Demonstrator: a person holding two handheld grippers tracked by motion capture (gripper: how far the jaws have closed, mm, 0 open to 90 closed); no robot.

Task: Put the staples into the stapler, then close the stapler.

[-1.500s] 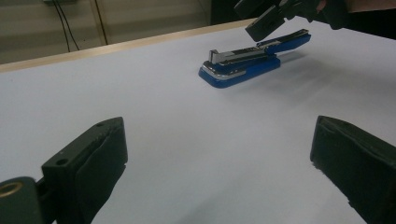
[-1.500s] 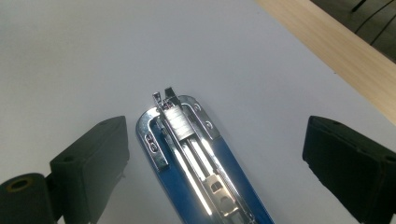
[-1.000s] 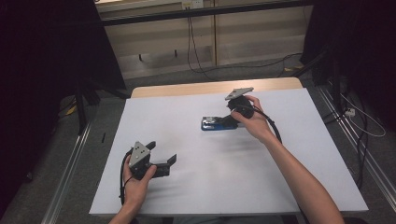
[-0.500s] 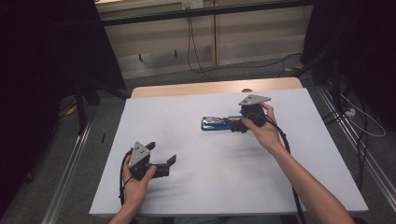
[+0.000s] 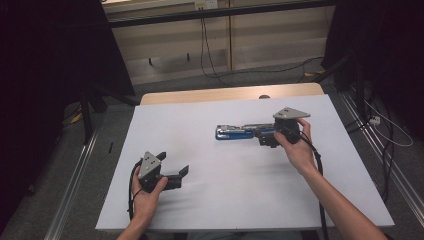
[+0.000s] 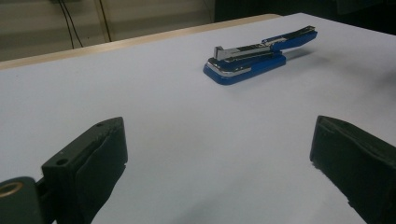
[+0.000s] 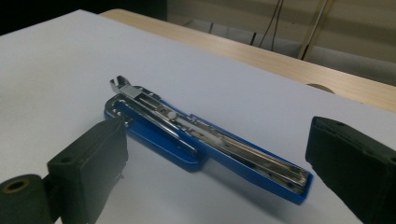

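A blue stapler [image 5: 235,133] lies swung open and flat on the white table [image 5: 225,200], right of centre, with its metal staple rail facing up. My right gripper [image 5: 266,137] is at the stapler's right end, open. In the right gripper view the stapler [image 7: 196,135] lies between and just ahead of the wide-apart jaws of the right gripper [image 7: 219,137]. My left gripper [image 5: 174,164] rests near the table's front left, open and holding nothing. In the left gripper view the stapler [image 6: 247,58] is well beyond the left gripper [image 6: 219,140].
A wooden strip [image 5: 230,94] runs along the table's far edge. Cables [image 5: 205,45] hang and trail on the floor behind it. Metal rails [image 5: 75,175] flank the table on both sides. Bare white tabletop lies between the two grippers.
My right gripper has drawn back to the right and slightly toward the person along the stapler. The stapler and the left gripper have stayed in place.
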